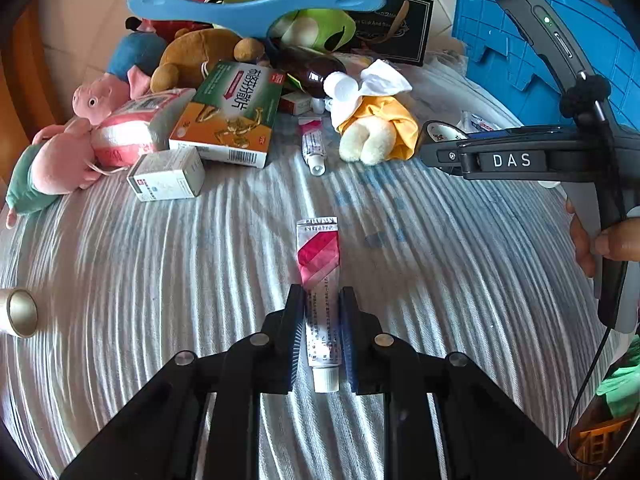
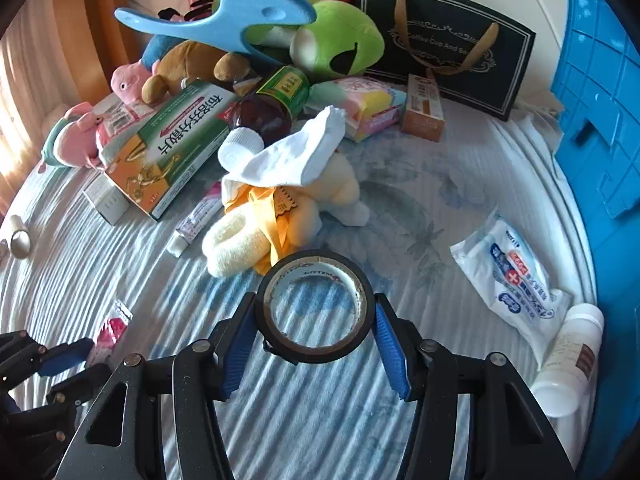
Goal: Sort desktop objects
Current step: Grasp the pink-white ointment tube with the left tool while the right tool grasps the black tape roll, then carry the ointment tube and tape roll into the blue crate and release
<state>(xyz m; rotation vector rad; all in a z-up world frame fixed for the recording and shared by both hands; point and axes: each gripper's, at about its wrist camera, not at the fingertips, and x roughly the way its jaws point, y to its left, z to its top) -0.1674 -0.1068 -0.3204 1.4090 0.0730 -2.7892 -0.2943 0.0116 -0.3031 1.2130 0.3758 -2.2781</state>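
Note:
A pink-and-white ointment tube [image 1: 320, 256] lies on the striped cloth [image 1: 160, 280], cap towards the camera. My left gripper [image 1: 321, 292] is shut on its lower half, both pads against its sides. From the right wrist view the same tube [image 2: 110, 330] sticks out of the left gripper [image 2: 60, 360] at the bottom left. A black roll of tape [image 2: 316, 352] lies flat between the blue pads of my right gripper [image 2: 316, 304], which press on its two sides. The left wrist view has the right gripper [image 1: 436, 148] at the right edge, with the tape roll [image 1: 442, 132] at its tip and a hand behind it.
Plush toys, a green-and-orange medicine box [image 1: 232, 116], a small white box [image 1: 168, 174] and a second tube [image 1: 313, 146] crowd the far side. A black gift bag [image 2: 448, 40] stands behind. A blue crate [image 2: 600, 140], a white pouch [image 2: 516, 280] and a white bottle [image 2: 568, 364] line the right.

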